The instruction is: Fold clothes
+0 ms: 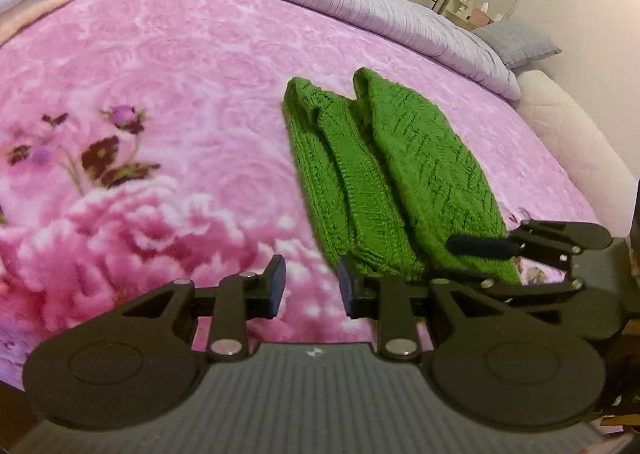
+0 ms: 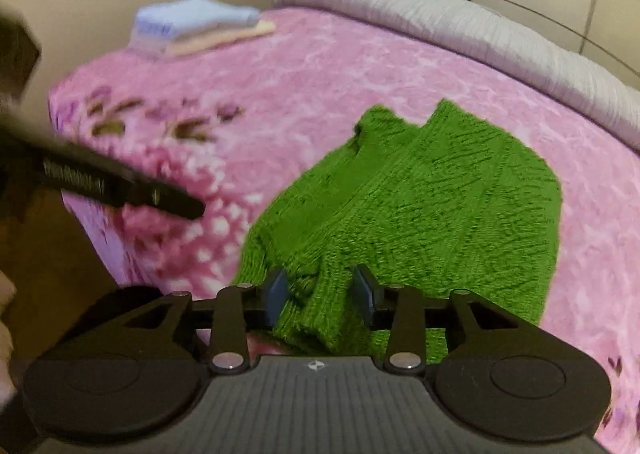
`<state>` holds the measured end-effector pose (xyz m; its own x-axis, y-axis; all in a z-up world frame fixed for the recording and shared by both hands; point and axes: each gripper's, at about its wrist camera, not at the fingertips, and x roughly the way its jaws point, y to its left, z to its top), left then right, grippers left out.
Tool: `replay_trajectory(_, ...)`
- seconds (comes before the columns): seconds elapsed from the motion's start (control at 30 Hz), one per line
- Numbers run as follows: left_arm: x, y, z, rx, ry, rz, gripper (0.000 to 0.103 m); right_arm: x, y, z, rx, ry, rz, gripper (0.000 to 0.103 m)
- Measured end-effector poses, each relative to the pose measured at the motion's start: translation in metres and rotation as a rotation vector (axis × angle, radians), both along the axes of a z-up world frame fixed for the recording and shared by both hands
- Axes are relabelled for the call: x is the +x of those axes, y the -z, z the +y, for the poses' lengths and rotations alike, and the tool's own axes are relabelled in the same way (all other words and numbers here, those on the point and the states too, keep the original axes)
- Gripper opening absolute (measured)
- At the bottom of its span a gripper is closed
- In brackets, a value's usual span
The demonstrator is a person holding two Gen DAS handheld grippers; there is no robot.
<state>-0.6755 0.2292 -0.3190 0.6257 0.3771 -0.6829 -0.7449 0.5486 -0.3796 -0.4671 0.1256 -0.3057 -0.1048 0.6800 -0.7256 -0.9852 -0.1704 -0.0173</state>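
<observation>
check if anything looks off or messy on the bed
Nothing damaged or spilled. The green knit sweater lies partly folded, its near hem bunched between the open right gripper fingers. The left gripper is open, empty.

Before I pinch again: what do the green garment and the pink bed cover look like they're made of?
Green garment: chunky knit, probably wool or acrylic yarn; ribbed rows and a raised stitch pattern show, matte and stretchy-looking. Pink bed cover: plush fleece-type blanket, likely synthetic; soft embossed rose texture, printed flowers, a slight sheen. The fibre itself can't be confirmed by sight.
</observation>
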Motion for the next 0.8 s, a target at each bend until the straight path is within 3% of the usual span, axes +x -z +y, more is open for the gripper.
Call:
replay_trajectory(0.1,0.004,0.001,0.001,-0.014,0.007,-0.023,0.023,0.026,-0.014,-0.005,0.036,0.087,0.074,0.040)
replay_trajectory(0.23,0.014,-0.001,0.005,-0.043,0.024,-0.079,0.026,0.090,-0.023,-0.013,0.073,0.320,0.243,0.040)
replay_trajectory(0.33,0.027,-0.003,0.016,-0.080,0.037,-0.136,0.027,0.147,-0.007,-0.016,-0.006,0.568,0.329,0.044)
replay_trajectory(0.43,0.048,-0.007,0.033,-0.103,0.061,-0.169,0.031,0.191,0.011,-0.012,-0.084,0.729,0.407,0.044)
replay_trajectory(0.63,0.103,-0.008,0.086,-0.118,0.090,-0.214,0.034,0.220,0.014,0.021,-0.043,0.726,0.482,0.044)
replay_trajectory(0.8,0.137,0.011,0.133,-0.187,0.095,-0.258,0.034,0.237,0.024,0.050,-0.041,0.715,0.515,0.044)
